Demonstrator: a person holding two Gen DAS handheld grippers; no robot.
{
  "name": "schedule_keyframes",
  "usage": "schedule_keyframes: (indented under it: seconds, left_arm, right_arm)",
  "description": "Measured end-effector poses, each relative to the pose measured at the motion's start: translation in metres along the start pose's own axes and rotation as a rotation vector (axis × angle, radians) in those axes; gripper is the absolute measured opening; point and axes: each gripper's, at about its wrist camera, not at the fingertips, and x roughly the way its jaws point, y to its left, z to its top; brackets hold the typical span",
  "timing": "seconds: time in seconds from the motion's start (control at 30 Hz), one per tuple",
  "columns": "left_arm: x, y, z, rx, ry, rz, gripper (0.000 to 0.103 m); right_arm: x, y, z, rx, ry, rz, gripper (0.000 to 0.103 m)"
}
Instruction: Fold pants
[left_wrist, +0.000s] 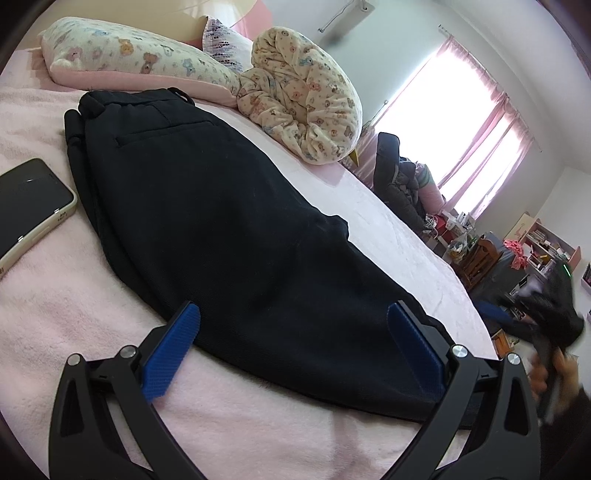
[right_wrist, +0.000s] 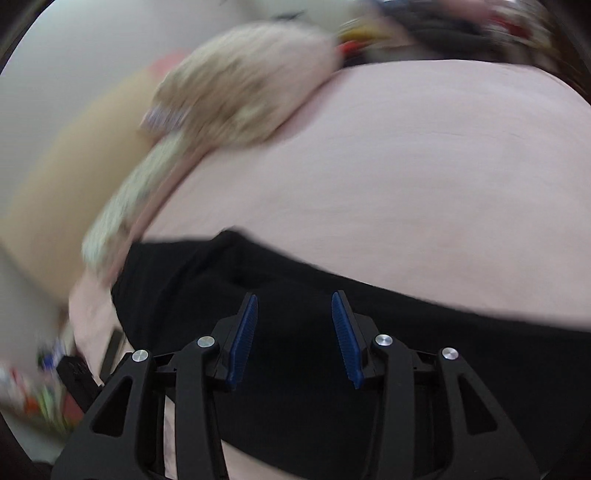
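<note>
So the black pants (left_wrist: 221, 221) are laid out flat on the pink bedspread (left_wrist: 55, 295), running from the waistband at the upper left of the left wrist view down to the lower right. The left gripper (left_wrist: 291, 354) sits at the bottom of that frame with its blue pads (left_wrist: 171, 354) spread really wide, nothing pinched. The near end of the pants lies right between the two fingers, and the right-hand pad looks like it's over the fabric edge.

Right wrist view is pretty blurry. The right gripper (right_wrist: 293, 339) is at bottom centre, jaws partly apart with a clear gap and nothing clamped in it, hanging over the dark cloth (right_wrist: 406, 350) that fills the lower half of the frame. Whether it's touching, can't tell.

Other stuff: a phone (left_wrist: 29, 206) lies at the left edge just beside the pants, a teddy-print pillow (left_wrist: 129, 59) and a rolled-up blanket (left_wrist: 306, 96) along the top.
</note>
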Motion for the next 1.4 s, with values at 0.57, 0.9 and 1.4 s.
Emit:
schedule_keyframes:
  seconds: [0.57,0.9,1.4]
  left_arm:
    - [-0.003,0.005,0.000,-0.027,-0.021,-0.044,0.101]
    - [-0.003,0.005,-0.001,-0.027,-0.020,-0.054,0.101]
    - [-0.003,0.005,-0.001,-0.030,-0.022,-0.058,0.101]
  right_arm:
    - [0.166,0.110,0.021,-0.324,0.292,-0.290,0.006]
    - [0.154,0.050,0.047,-0.047,0.140,-0.327,0.000]
    - [0.103,0.031,0.025,-0.176,0.271,-0.246,0.009]
